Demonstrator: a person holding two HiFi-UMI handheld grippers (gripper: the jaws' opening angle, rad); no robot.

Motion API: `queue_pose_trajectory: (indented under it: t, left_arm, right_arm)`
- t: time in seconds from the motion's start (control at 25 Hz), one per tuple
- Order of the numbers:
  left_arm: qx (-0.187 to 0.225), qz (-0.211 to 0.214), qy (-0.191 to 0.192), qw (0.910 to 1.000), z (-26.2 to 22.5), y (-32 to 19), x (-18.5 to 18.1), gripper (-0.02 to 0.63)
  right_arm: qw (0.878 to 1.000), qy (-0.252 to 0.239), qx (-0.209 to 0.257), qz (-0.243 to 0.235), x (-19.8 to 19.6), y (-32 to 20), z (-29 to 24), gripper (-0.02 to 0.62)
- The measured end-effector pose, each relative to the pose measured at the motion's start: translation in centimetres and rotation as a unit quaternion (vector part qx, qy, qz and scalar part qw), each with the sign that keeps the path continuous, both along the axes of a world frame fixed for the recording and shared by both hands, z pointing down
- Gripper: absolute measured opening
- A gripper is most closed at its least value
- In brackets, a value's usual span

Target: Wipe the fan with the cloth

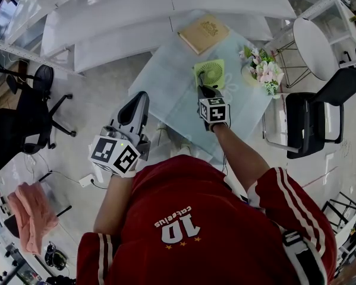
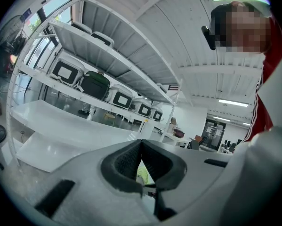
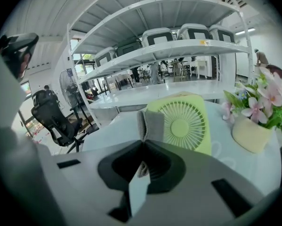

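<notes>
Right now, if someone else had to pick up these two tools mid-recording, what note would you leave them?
Left tool: shut, nothing in it, held off the table's near side, away from the job.
Right tool: shut on the folded grey cloth, pointed at the green fan.
Things: the fan is on the glass table, with the flower pot to its right and the book beyond it.
Done: cloth is in the tool and up by the fan's left edge; contact can't be confirmed.
Left: wipe the fan's grille and frame.
</notes>
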State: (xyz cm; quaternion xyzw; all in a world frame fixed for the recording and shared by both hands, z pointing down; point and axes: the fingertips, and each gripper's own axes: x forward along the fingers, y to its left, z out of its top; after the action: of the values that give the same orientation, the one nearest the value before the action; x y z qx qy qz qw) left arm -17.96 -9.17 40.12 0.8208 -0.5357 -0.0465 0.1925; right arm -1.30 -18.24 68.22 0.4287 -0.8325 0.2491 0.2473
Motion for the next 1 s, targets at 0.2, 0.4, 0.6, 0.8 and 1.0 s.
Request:
queue_pose_trajectory:
  t: [0.2,0.4,0.6,0.8,1.0]
  left_arm:
    - [0.001,-0.004,-0.001,1.0,0.0,0.1,-0.3,0.003]
    - [-0.003,-0.012,0.0,0.9999,-0.1,0.3,-0.5,0.003]
    - [0.001,-0.011,-0.002,0.9999,0.0,0.3,-0.4,0.003]
    - [-0.002,-0.011,0.0,0.9999,-0.2,0.3,-0.1,0.003]
    - [0.001,-0.005,-0.003,1.0,-0.1,0.2,0.3,0.003]
  right_arm:
    - [1.0,-0.004,0.0,-0.005,-0.8,0.0,0.1,0.014]
    - [1.0,-0.008,-0.001,-0.011,-1.5,0.1,0.0,0.014]
    - [1.0,-0.014,0.0,-0.015,-2.1,0.3,-0.3,0.014]
    - [1.0,-0.022,0.005,-0.019,-2.5,0.7,-1.0,0.014]
    - [0.999,-0.026,0.013,-0.014,-1.6,0.7,-1.7,0.014]
